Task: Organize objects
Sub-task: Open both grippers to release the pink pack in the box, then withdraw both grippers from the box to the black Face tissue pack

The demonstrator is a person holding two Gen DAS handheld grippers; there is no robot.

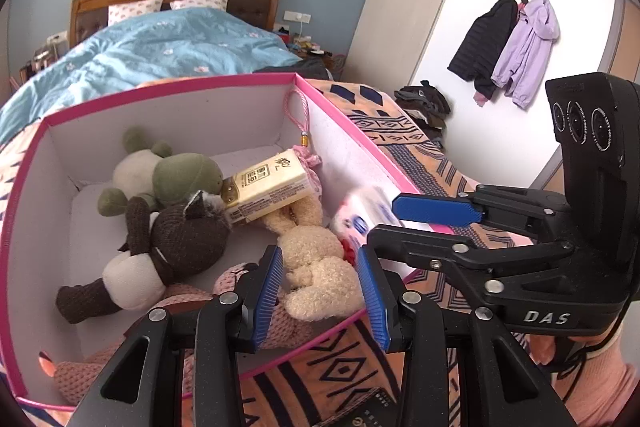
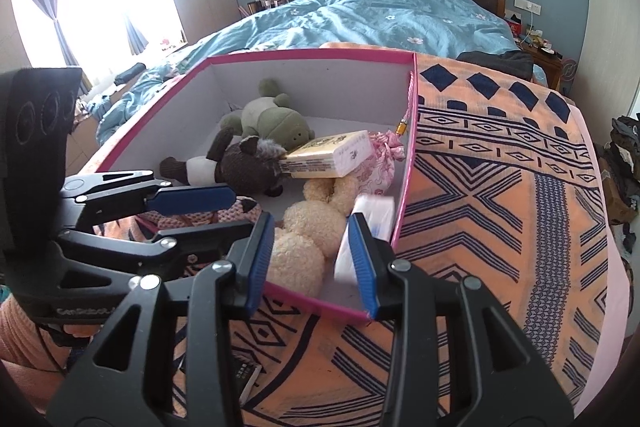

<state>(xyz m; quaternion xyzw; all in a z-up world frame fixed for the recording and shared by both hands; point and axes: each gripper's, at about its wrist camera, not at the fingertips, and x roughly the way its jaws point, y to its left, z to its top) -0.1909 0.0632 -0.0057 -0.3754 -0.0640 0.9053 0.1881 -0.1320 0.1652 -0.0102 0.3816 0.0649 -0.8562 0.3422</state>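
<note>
A white box with a pink rim stands on the patterned blanket. Inside lie a green frog plush, a brown plush, a cream plush, a yellow tissue pack and a pink pouch. A pink knitted plush lies at the near wall. A white tissue pack shows blurred against the box's right wall, just beyond my right gripper, whose pads are apart and off it. My left gripper hovers over the cream plush, open and holding nothing.
The orange and navy blanket spreads to the right of the box. A blue duvet covers the bed behind. Jackets hang on the wall. A dark booklet lies on the blanket by the near box wall.
</note>
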